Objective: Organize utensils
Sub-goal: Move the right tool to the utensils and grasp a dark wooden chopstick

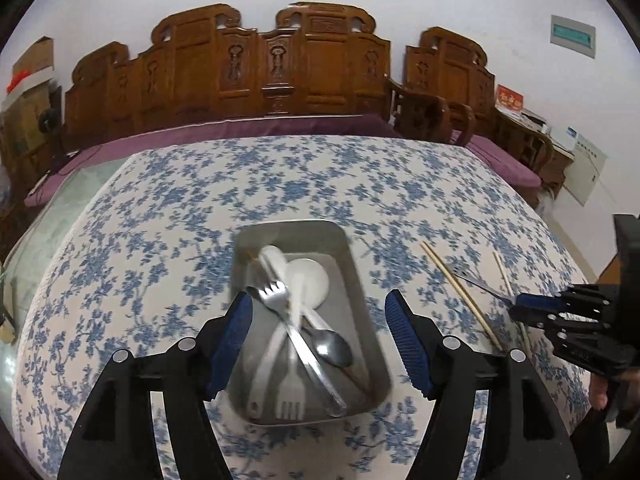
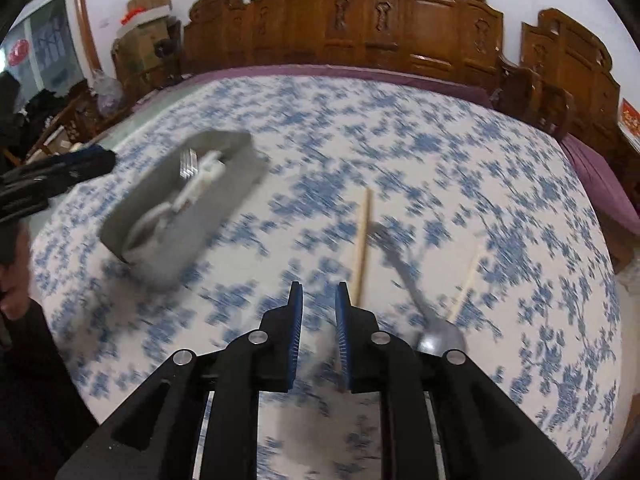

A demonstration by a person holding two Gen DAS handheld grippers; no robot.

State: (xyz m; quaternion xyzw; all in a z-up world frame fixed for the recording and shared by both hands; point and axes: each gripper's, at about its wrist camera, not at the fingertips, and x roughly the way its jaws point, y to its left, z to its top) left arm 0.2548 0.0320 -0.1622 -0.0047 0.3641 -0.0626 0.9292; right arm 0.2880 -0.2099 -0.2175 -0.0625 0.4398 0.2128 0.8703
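Now left tool (image 1: 318, 312) gapes empty over metal tray (image 1: 340, 240); right tool (image 2: 319, 292) slightly apart, empty, chopstick (image 2: 363, 248) just ahead.

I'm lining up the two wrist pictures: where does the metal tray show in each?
Left wrist view: the metal tray sits low in the centre, between the open left hand-held gripper's fingers, holding utensils.
Right wrist view: the metal tray lies at centre left, blurred.
Shared landmark: the long chopstick on the floral cloth to the tray's right.
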